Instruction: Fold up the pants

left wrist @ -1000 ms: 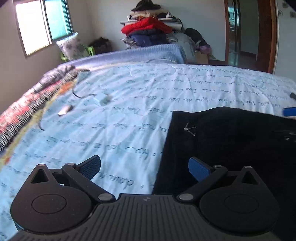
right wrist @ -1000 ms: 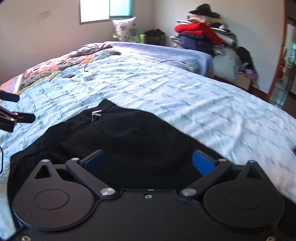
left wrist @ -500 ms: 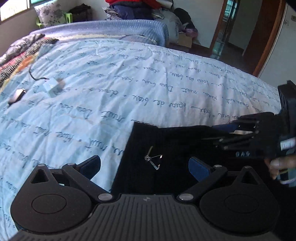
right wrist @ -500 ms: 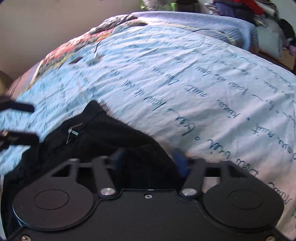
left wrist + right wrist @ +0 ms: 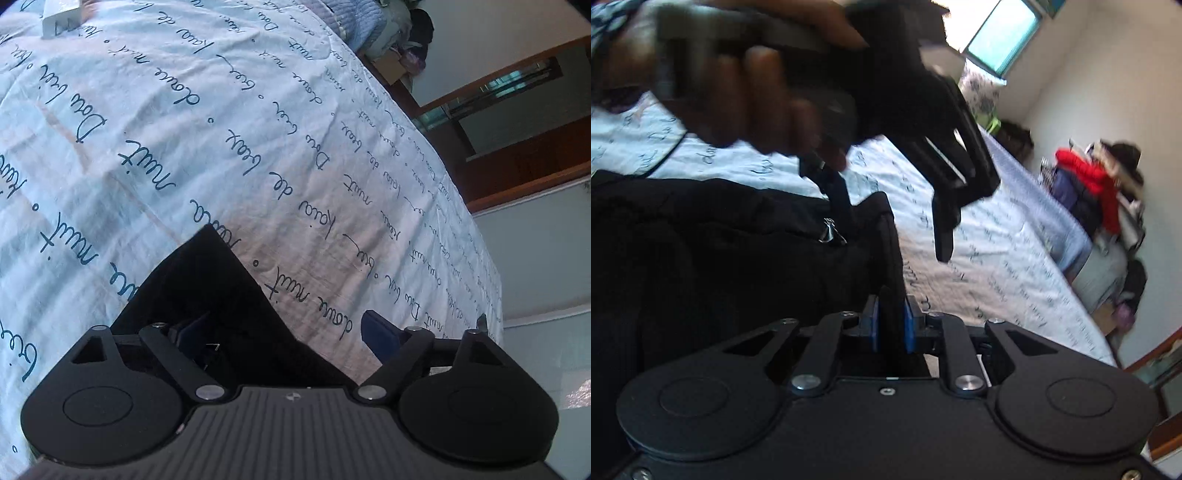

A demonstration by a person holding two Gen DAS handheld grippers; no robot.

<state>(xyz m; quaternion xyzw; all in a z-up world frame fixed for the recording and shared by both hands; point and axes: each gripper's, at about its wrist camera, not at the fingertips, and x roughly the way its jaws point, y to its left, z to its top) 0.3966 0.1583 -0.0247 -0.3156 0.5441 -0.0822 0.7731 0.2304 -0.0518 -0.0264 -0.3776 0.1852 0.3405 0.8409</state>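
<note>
Open stretches of light-blue bedspread (image 5: 258, 129) lie beyond the black pants (image 5: 720, 240) corner, free for passage. A white box (image 5: 61, 16) sits well off on the far side. Near the waistband, the left gripper (image 5: 894, 232) and the hand (image 5: 738, 92) holding it (blurred) crowd the space above the right gripper (image 5: 891, 328).

Black pants (image 5: 720, 236) lying on pale blue bedspread (image 5: 258, 129) showing dark teal script print; blue pads (image 5: 909, 325) on black right gripper (image 5: 891, 325); red garment (image 5: 1097, 177) showing in the pile.
</note>
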